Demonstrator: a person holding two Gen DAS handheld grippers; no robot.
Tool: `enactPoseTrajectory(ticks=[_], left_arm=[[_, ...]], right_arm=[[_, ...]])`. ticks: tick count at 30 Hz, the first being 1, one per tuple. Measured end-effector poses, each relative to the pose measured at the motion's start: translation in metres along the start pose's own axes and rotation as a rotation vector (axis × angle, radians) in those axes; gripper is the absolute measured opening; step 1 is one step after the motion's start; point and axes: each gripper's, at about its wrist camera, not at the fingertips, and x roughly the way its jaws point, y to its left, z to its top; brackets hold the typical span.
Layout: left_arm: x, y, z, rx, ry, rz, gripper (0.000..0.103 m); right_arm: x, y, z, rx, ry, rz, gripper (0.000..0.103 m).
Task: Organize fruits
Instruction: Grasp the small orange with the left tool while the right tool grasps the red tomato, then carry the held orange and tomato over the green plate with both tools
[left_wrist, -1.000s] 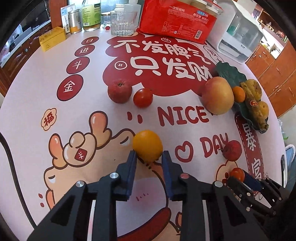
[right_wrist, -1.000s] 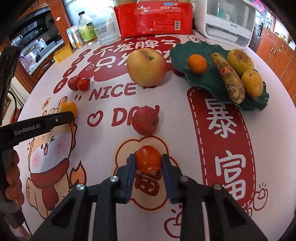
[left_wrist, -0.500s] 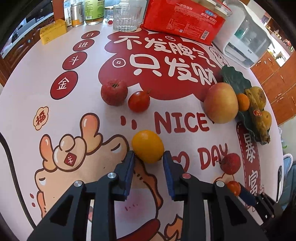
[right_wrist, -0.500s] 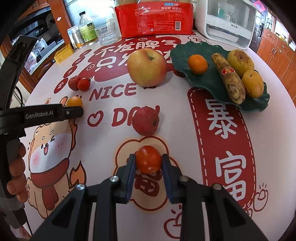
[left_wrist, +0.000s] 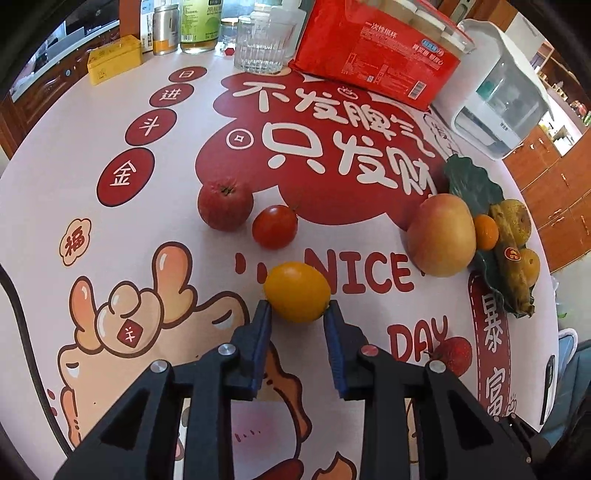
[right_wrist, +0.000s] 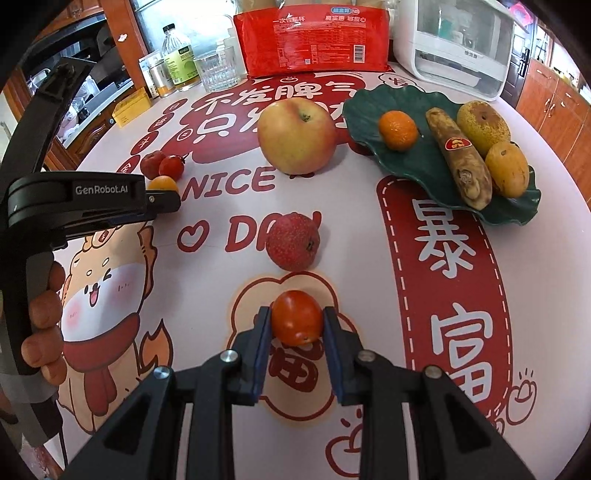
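My left gripper (left_wrist: 297, 314) is shut on a yellow-orange tomato (left_wrist: 297, 291), held above the printed tablecloth. My right gripper (right_wrist: 294, 321) is shut on a red tomato (right_wrist: 296, 316) just above the cloth. A green leaf-shaped plate (right_wrist: 413, 162) at the right holds a mandarin (right_wrist: 398, 130), a spotted banana (right_wrist: 458, 156) and two yellow-brown fruits. A big apple (right_wrist: 296, 136) stands left of the plate. A bumpy red fruit (right_wrist: 293, 241) lies ahead of my right gripper. A small red apple (left_wrist: 224, 204) and a red tomato (left_wrist: 274, 226) lie ahead of my left gripper.
At the table's back stand a red packet (left_wrist: 373, 51), a glass (left_wrist: 263, 48), bottles, a can and a yellow box (left_wrist: 114, 62). A white appliance (right_wrist: 458, 48) sits at the back right. The left gripper and the hand holding it (right_wrist: 66, 206) show in the right wrist view.
My left gripper has carried the yellow-orange tomato forward and to the right, towards the small apple and red tomato. My right gripper has held still with its red tomato.
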Motion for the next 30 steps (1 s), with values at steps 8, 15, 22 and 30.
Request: enactPoseTrajectory(ticks=[8, 15, 22, 30], left_arm=[[-0.034, -0.015, -0.008, 0.071, -0.046, 0.011, 0.027], [-0.081, -0.049, -0.008, 0.137, -0.091, -0.002, 0.027], [-0.12, -0.094, -0.001, 0.172, -0.13, -0.035, 0.027], [-0.152, -0.164, 0.03, 0.226, -0.178, -0.071, 0.027]], right_arm=[[-0.017, -0.001, 0.001, -0.014, -0.032, 0.025, 0.027], [-0.06, -0.014, 0.019, -0.028, -0.113, 0.044, 0.027], [-0.115, -0.047, 0.052, -0.036, -0.194, 0.075, 0.027], [-0.175, -0.093, 0.118, -0.096, -0.296, 0.067, 0.027]])
